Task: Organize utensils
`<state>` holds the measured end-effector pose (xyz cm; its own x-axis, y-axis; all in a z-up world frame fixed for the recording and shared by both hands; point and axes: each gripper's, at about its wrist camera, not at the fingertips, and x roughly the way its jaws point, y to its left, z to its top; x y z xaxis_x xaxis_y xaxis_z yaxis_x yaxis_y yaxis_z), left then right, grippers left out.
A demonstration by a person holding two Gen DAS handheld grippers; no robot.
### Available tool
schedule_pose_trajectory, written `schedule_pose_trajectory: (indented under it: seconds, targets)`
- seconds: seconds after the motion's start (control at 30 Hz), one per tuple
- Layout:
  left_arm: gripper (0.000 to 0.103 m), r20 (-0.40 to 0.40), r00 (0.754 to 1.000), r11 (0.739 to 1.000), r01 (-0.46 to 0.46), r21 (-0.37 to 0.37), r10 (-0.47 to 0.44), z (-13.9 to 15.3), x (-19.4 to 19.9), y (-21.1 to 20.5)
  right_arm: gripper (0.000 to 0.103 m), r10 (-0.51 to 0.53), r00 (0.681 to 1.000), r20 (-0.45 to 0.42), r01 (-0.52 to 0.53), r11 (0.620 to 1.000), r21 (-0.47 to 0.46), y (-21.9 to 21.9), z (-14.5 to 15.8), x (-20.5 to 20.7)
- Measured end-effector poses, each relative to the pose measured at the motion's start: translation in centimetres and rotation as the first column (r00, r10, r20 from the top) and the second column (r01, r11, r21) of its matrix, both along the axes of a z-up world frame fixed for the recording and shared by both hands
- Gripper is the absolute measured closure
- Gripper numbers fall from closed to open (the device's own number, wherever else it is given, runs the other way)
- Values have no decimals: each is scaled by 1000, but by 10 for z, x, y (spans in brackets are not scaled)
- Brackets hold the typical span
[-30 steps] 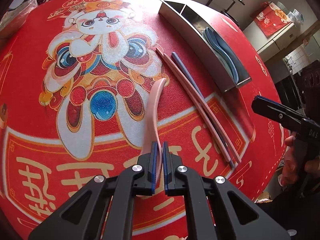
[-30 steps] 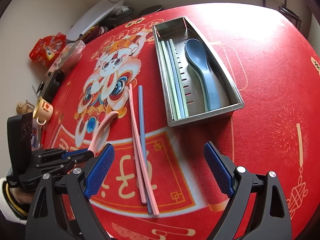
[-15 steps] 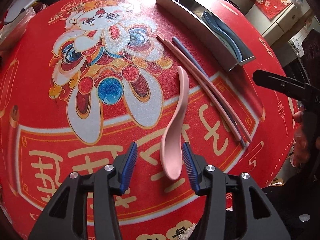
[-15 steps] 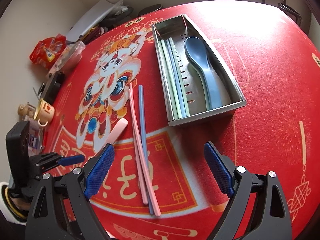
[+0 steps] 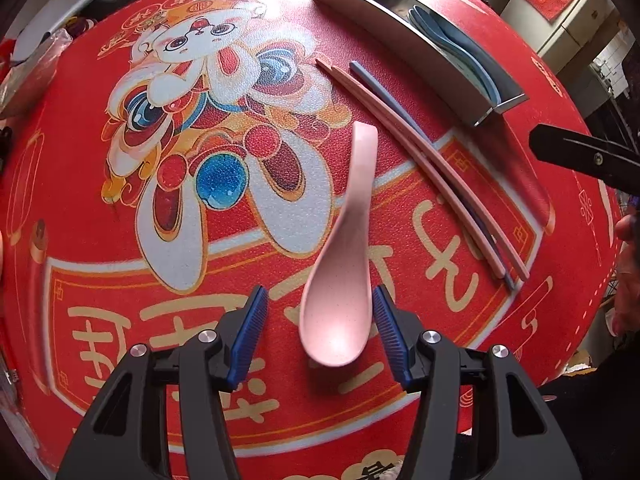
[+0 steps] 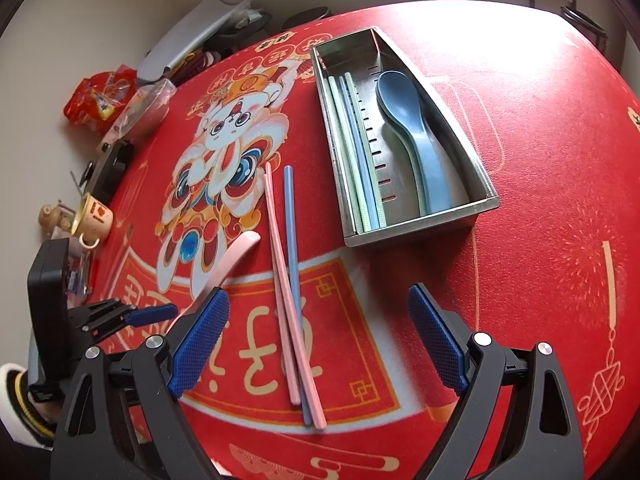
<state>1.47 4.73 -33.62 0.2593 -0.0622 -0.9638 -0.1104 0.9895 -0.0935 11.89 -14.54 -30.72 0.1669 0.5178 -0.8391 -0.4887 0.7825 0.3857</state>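
Note:
A pink spoon lies on the red mat, its bowl between the open fingers of my left gripper, which does not grip it. Its handle shows in the right wrist view. Two pink chopsticks and one blue chopstick lie side by side on the mat. A steel utensil tray holds green and blue chopsticks in one compartment and blue spoons in the other. My right gripper is open and empty above the chopsticks' near ends.
The red mat with a lion cartoon covers the round table. A small cup, snack bags and other clutter sit along the table's far left edge. My left gripper also shows at the left of the right wrist view.
My left gripper held the pink spoon one second ago, then opened and let it go onto the mat. The right gripper has stayed open and hardly moved.

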Motion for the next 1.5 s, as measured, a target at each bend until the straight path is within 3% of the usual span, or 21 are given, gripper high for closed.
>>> schedule_pose_trajectory:
  seconds: [0.27, 0.63, 0.87, 1.23, 1.33, 1.5]
  targets:
    - [49, -33, 999, 995, 39, 93, -36, -3, -1, 3, 15, -17, 1000, -10, 17, 1000, 10, -6, -1, 1]
    - [44, -47, 999, 987, -3, 161, 10, -1, -5, 51, 16, -15, 1000, -12, 15, 1000, 10, -6, -2, 0]
    - [43, -30, 996, 980, -74, 187, 81, -1, 1, 79, 16, -19, 1000, -15, 19, 1000, 8, -7, -2, -1]
    - [43, 11, 983, 971, -182, 157, 182, -4, 27, 118, 16, -24, 1000, -17, 24, 1000, 6, -12, -4, -1]
    - [43, 50, 974, 968, -224, 114, 219, 8, 34, 125, 16, -8, 1000, -8, 8, 1000, 5, -11, -1, -1]
    - [43, 97, 968, 969, -237, 75, 230, 24, 36, 126, 16, 128, 986, 110, -122, 991, -63, 8, 15, -2]
